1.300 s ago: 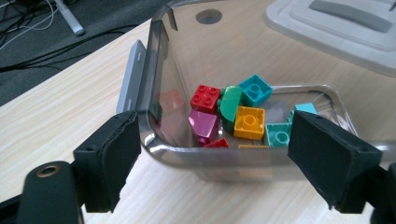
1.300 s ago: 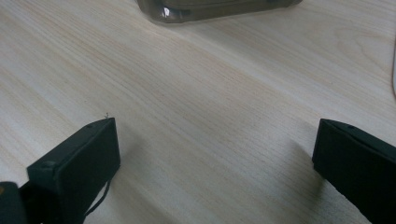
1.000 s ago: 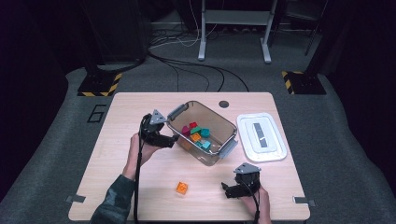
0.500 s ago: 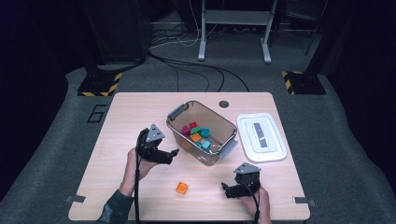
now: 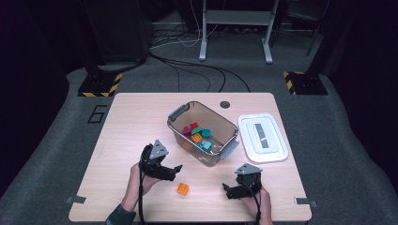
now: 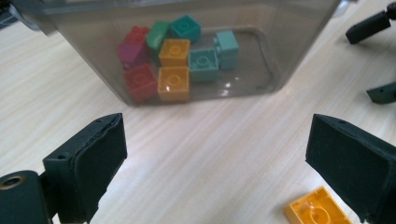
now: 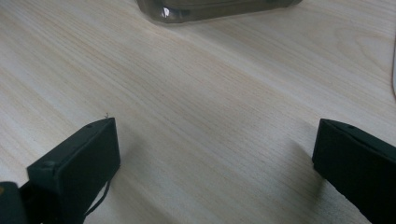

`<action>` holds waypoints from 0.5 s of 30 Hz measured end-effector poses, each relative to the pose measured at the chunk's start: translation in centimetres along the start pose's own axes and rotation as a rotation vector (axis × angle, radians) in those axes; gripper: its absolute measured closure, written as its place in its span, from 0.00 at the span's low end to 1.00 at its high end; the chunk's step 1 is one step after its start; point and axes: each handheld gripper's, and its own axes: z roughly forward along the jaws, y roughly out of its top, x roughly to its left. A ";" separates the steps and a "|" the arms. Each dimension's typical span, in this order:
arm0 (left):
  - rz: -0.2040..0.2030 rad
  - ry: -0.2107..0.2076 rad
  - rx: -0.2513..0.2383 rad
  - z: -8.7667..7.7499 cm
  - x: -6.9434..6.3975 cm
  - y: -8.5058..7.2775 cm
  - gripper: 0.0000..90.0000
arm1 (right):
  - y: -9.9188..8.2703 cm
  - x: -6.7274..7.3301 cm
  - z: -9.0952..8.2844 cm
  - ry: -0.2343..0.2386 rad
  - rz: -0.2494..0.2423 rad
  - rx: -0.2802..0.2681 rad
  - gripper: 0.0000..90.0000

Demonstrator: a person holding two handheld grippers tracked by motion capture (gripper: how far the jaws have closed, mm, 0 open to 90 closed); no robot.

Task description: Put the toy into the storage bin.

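The orange brick lies flat on the table, in front of the clear bin and apart from it. The left gripper hangs just beside the brick, its jaws spread and just been opening, nothing between them. The right gripper rests near the table's front edge, jaws wide and empty.
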 end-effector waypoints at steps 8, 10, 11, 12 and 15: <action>-0.004 -0.029 0.037 1.0 -1.7 -2.0 0.03 | 0.0 0.0 0.0 0.000 -0.004 0.001 0.00; -0.002 -0.037 0.042 1.3 -2.1 -2.4 0.02 | 0.0 0.0 0.0 0.000 -0.005 0.001 0.00; 0.001 -0.041 0.053 1.5 -2.3 -2.6 0.02 | 0.0 0.0 0.0 0.000 -0.004 0.002 0.00; 0.002 -0.045 0.059 1.6 -2.5 -2.8 0.01 | 0.0 0.0 0.0 0.000 -0.005 0.001 0.00; 0.005 -0.056 0.078 2.1 -3.0 -3.3 0.01 | 0.0 0.0 0.0 0.000 -0.004 0.001 0.00</action>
